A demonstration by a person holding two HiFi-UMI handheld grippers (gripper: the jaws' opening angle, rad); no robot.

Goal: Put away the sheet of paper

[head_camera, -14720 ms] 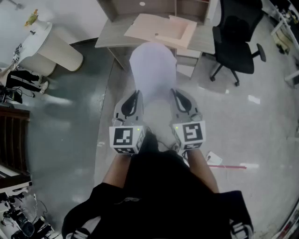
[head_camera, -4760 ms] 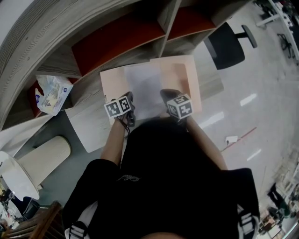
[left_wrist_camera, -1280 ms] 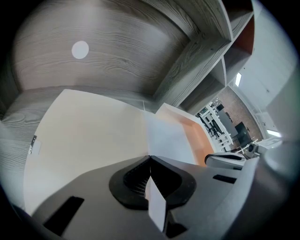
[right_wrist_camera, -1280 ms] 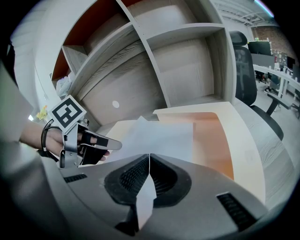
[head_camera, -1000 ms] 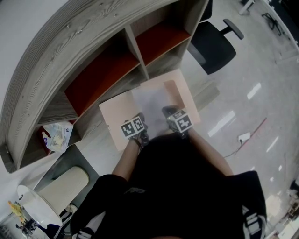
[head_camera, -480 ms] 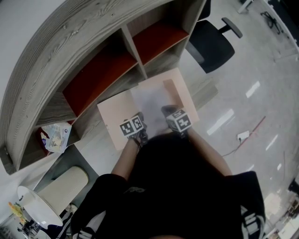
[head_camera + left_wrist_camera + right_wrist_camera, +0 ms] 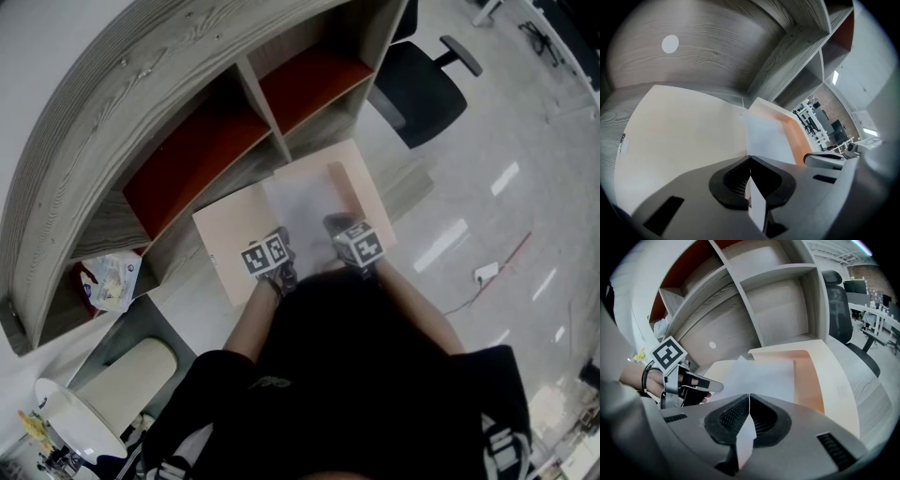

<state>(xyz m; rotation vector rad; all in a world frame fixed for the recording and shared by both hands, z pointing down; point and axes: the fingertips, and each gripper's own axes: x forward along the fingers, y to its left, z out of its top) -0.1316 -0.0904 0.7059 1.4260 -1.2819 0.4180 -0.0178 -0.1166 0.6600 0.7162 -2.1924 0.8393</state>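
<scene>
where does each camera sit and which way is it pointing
Left gripper view: rides the left tongs, looks along shut jaws pinching the sheet of paper; no body shows.
Right gripper view: rides the right tongs, faces the shelf unit; shows the left hand.
Head view: on the head, steeply down; shows torso and both arms.
Shared: all three see the sheet of paper.

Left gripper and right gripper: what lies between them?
The paper, with its near edge pinched in the shut jaws of the left gripper and right gripper; the head view shows it.
</scene>
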